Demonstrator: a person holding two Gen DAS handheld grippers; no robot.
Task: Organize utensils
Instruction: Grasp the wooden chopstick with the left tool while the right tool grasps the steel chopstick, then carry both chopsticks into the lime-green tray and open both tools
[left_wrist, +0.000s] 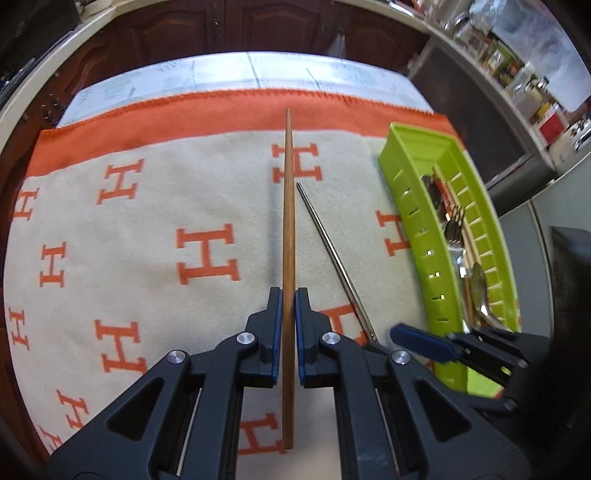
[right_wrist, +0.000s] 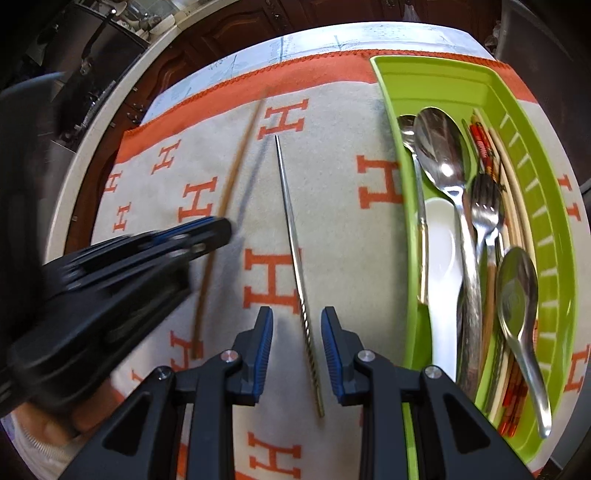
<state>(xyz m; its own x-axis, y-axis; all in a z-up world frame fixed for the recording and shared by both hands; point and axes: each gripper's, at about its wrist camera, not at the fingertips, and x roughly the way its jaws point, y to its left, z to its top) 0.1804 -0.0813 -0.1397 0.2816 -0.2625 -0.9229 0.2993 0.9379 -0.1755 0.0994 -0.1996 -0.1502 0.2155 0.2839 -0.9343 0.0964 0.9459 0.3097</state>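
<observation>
My left gripper (left_wrist: 288, 303) is shut on a brown wooden chopstick (left_wrist: 288, 206) that points away over the blanket; it shows blurred in the right wrist view (right_wrist: 221, 206). A metal chopstick (right_wrist: 293, 251) lies on the blanket, its twisted near end between the open fingers of my right gripper (right_wrist: 297, 325); it also shows in the left wrist view (left_wrist: 332, 251). The right gripper's finger (left_wrist: 421, 341) appears at lower right in the left wrist view. A green utensil tray (right_wrist: 402, 85) at right holds spoons, a fork, a white spoon and chopsticks; it also shows in the left wrist view (left_wrist: 406, 192).
A beige blanket with orange H marks (left_wrist: 155, 229) covers the table. Dark wooden cabinets (left_wrist: 236, 26) stand beyond the far edge. Shelves with jars (left_wrist: 517, 74) are at the far right.
</observation>
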